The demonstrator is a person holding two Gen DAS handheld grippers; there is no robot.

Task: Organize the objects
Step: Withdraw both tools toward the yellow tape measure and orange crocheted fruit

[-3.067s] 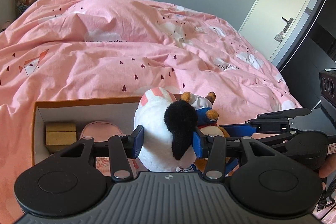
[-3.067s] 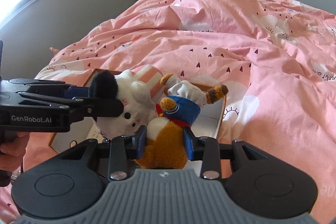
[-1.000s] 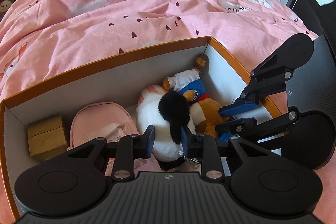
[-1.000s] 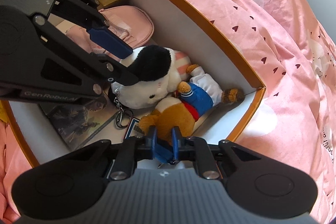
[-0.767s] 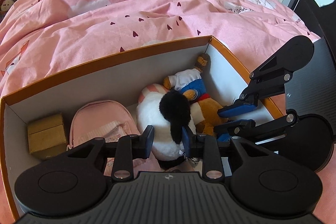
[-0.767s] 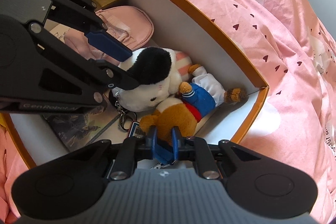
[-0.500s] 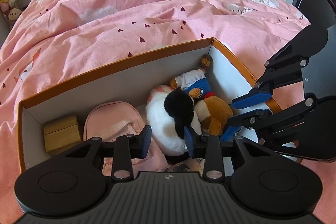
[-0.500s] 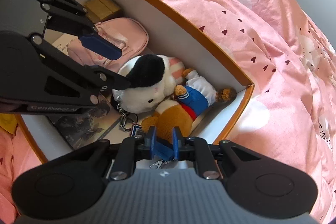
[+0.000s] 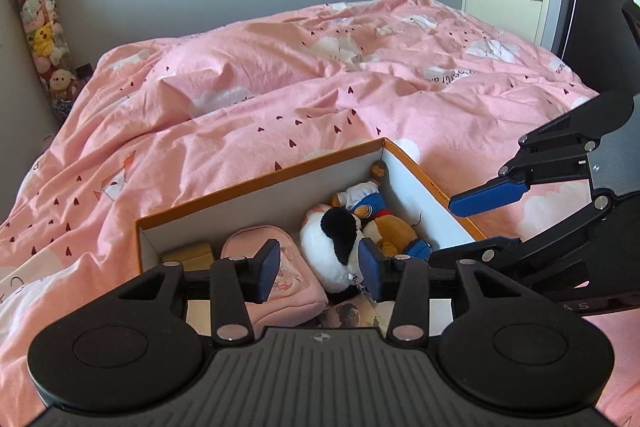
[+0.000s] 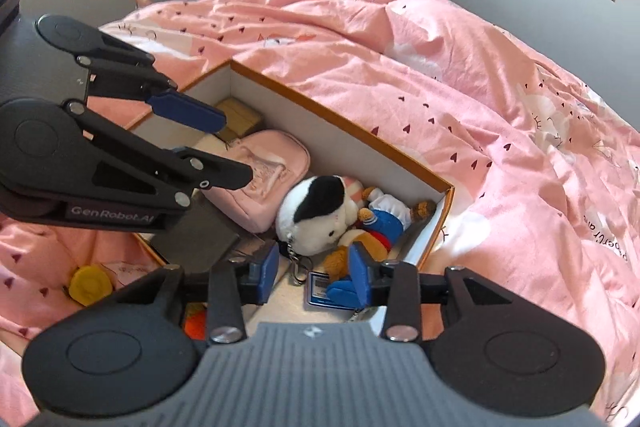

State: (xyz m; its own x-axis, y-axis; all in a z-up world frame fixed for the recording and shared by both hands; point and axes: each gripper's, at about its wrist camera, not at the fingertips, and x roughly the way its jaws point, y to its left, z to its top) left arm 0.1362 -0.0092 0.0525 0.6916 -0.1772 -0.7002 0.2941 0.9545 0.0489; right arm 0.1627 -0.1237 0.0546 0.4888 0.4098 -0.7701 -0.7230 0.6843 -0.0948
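Plush toys [image 10: 320, 211] boxed — below both open tools [image 10: 312, 273].

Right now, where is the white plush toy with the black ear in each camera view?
Left wrist: white plush lies in the orange box, just beyond the left gripper.
Right wrist: white plush at centre, beside the pink backpack.
Shared landmark: brown bear.

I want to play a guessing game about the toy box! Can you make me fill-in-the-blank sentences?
1. The white plush with a black ear lies inside the orange ____.
2. The backpack next to it is ____.
3. Both hand-held grippers, left and right, are ____, holding nothing.
4. The bedcover has small dark ____ printed on it.

Missing words: box; pink; open; hearts
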